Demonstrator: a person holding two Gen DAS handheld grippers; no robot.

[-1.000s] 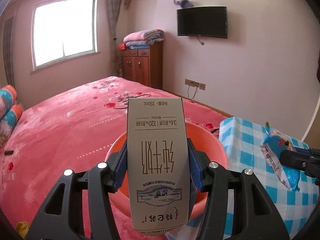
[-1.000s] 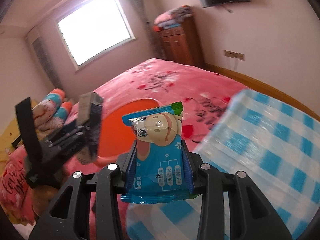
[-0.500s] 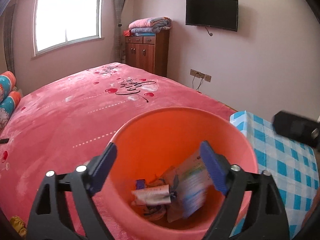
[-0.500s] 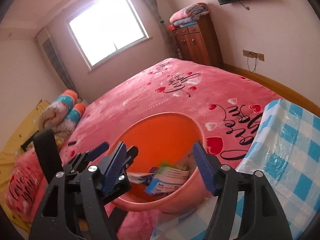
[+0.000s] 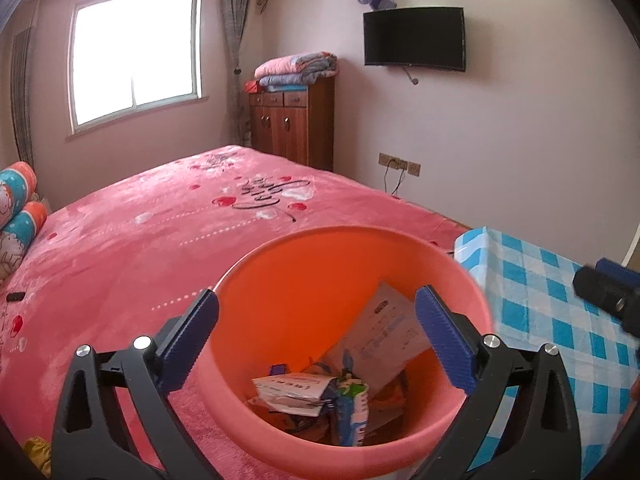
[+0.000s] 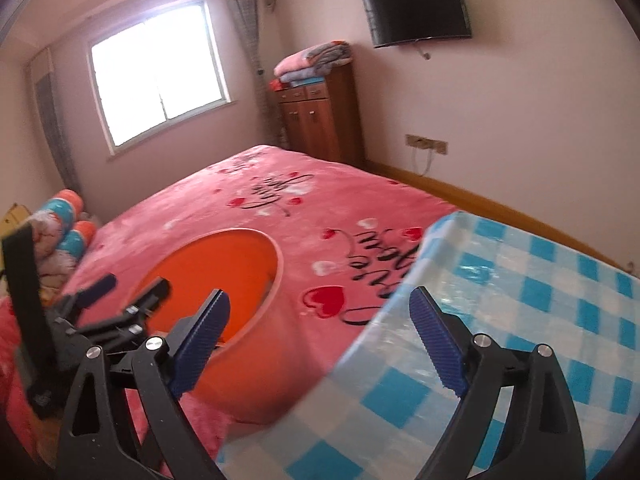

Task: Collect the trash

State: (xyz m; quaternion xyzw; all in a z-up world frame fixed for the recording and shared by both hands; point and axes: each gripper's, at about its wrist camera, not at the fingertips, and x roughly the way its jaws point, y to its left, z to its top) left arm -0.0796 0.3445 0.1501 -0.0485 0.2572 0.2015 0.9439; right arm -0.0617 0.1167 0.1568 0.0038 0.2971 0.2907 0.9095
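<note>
Dropped carton (image 5: 384,332) now in bin (image 5: 280,256), leaning upper-right.

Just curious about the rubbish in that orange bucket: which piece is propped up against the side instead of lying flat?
The pale milk carton, leaning on the orange bucket's right wall; the other wrappers lie at the bottom.

Orange bucket (image 5: 472,292): smooth plastic, slight sheen.
Carton (image 5: 390,332) inside: matt printed paperboard.
Snack wrapper (image 5: 352,404) inside: glossy film.
Bed blanket (image 5: 160,240): pink plush cloth, fuzzy nap.
Checked table cover (image 6: 540,320): blue-white plastic sheet, shiny, reflective.
Cabinet (image 5: 294,120): dark varnished wood.
Left gripper (image 5: 316,340), right gripper (image 6: 320,340): matt black plastic, ribbed blue pads, bright metal screws.
</note>
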